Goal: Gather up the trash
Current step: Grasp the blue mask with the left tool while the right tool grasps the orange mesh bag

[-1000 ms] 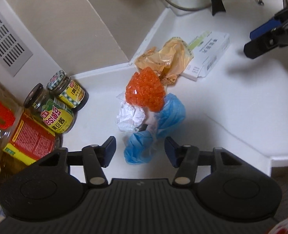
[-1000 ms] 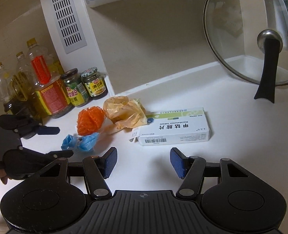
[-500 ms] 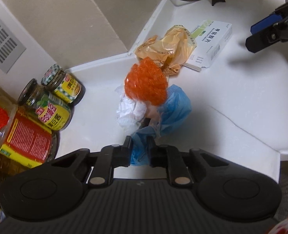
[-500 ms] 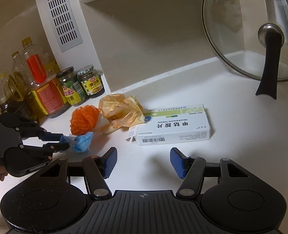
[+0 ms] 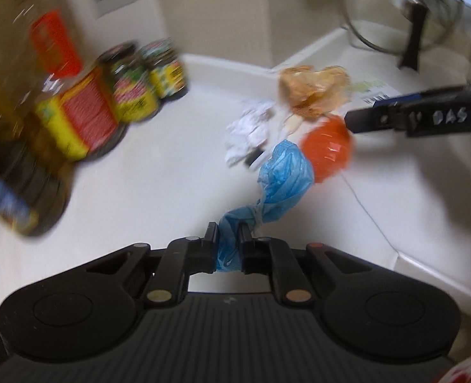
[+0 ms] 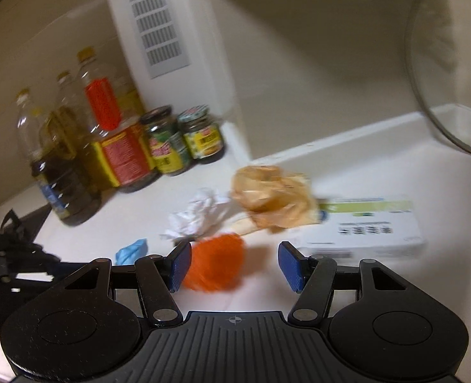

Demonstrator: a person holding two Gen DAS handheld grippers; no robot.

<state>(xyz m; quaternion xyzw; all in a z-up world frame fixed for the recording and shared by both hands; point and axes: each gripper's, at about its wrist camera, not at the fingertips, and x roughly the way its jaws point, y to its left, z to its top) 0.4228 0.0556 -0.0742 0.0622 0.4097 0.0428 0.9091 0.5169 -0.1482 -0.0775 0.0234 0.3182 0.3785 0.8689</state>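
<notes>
My left gripper [image 5: 228, 235] is shut on a twisted blue plastic bag [image 5: 278, 178], whose free end reaches toward the trash pile. An orange mesh ball [image 5: 328, 149] lies right beside it, with crumpled white paper [image 5: 249, 129] and a crumpled tan bag [image 5: 315, 91] behind. In the right wrist view, my right gripper [image 6: 235, 266] stands open just in front of the orange mesh ball [image 6: 217, 263], which lies between its blue pads without being touched. The tan bag [image 6: 273, 199], white paper [image 6: 197, 214] and a white medicine box [image 6: 372, 228] lie beyond. The blue bag [image 6: 131, 250] shows at the left.
Oil bottles [image 6: 76, 146] and two sauce jars [image 6: 184, 142] stand against the vented wall panel [image 6: 158, 25] at the left. A glass pot lid [image 6: 442, 63] leans at the back right. The white counter [image 5: 158, 172] has a front edge at the lower right.
The left gripper has rolled and pulled back with the blue bag clamped in it. The right gripper has swung left from the medicine box to the orange ball.
</notes>
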